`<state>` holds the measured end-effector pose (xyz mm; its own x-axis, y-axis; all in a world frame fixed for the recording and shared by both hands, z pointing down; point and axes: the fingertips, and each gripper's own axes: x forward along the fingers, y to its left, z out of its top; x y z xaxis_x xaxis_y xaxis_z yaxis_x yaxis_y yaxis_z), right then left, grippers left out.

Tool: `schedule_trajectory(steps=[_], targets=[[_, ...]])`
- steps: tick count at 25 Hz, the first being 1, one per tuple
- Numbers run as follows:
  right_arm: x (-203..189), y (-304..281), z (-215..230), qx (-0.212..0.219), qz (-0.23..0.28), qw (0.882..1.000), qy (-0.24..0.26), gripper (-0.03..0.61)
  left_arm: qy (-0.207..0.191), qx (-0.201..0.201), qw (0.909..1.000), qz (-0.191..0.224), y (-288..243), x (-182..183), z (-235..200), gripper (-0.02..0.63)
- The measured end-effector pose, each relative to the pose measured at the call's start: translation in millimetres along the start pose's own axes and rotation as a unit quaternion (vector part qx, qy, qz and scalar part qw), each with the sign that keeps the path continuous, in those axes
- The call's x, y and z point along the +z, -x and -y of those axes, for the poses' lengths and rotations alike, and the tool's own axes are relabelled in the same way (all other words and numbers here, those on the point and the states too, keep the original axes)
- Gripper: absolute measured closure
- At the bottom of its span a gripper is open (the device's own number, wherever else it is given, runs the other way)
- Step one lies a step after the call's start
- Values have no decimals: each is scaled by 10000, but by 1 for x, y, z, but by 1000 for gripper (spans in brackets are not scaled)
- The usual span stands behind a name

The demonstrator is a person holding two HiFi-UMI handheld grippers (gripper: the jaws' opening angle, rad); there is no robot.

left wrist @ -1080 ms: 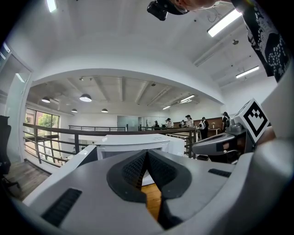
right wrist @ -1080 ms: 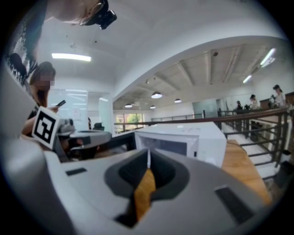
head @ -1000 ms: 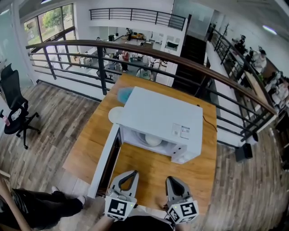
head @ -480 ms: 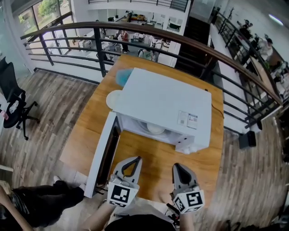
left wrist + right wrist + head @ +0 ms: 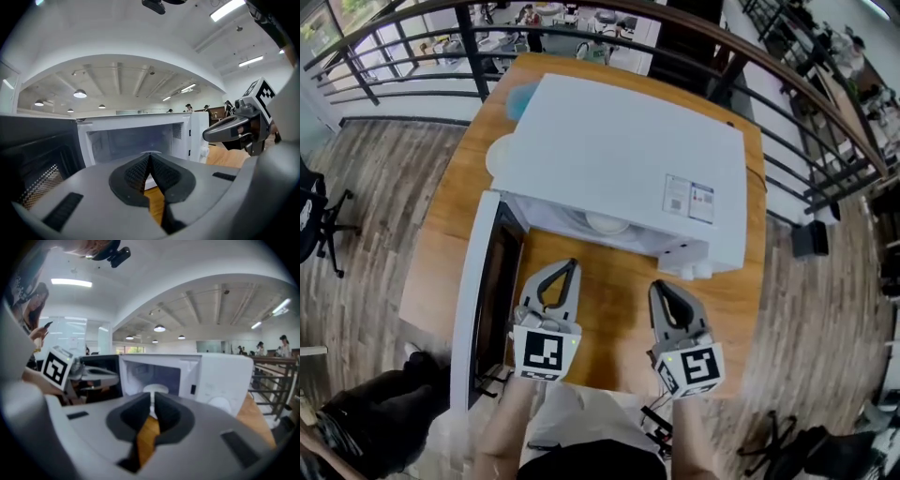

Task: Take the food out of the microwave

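Note:
A white microwave (image 5: 619,159) stands on a wooden table (image 5: 619,291) with its door (image 5: 478,291) swung open to the left. Inside the cavity sits the food, a white domed dish (image 5: 607,223), also visible in the right gripper view as a dish (image 5: 156,389) just past the jaw tips. My left gripper (image 5: 565,267) and right gripper (image 5: 661,288) hover side by side over the table in front of the opening, short of it. Both are shut with nothing between the jaws. In the left gripper view the left gripper (image 5: 150,157) faces the cavity (image 5: 131,140).
A white plate (image 5: 499,155) and a blue object (image 5: 523,94) lie behind the microwave's left side. A dark railing (image 5: 769,56) runs past the far table edge. The open door blocks the left side. An office chair (image 5: 309,216) stands on the floor at far left.
Both grippers have moved forward and lower toward the microwave opening, still shut. The head view has tilted down and closer, so the microwave fills more of the picture.

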<state>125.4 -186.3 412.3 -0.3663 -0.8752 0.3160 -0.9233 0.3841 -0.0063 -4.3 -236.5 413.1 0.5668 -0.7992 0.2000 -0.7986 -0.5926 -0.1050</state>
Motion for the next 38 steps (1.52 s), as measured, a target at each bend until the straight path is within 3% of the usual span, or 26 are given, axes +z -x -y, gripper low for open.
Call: schedule_trajectory(steps=[5,7,11,23,31,38], targets=[[-14,-26,0,49,-181,9994,278,514,-218,35,9997,-97,-25,-11,-6,578],[-15,-36,1,48,-230,9990,391,462,-270,-136,9993,-237,-34,-16,-6,534],[-20,-61,2,98,-310,9977,599,454,-657,-527,9949,-549,-55,-32,-9,464],[-46,-112,13,-129,-727,9933,892,371,-704,-1097,9842,-1198,-94,-71,-6,322],[-61,-130,11,-334,-1098,9875,1076,364,-1015,-1221,9757,-1511,-111,-82,-15,314],[-65,-145,11,-562,-1334,9817,1241,364,-1351,-1491,9626,-1813,-119,-96,-12,314]])
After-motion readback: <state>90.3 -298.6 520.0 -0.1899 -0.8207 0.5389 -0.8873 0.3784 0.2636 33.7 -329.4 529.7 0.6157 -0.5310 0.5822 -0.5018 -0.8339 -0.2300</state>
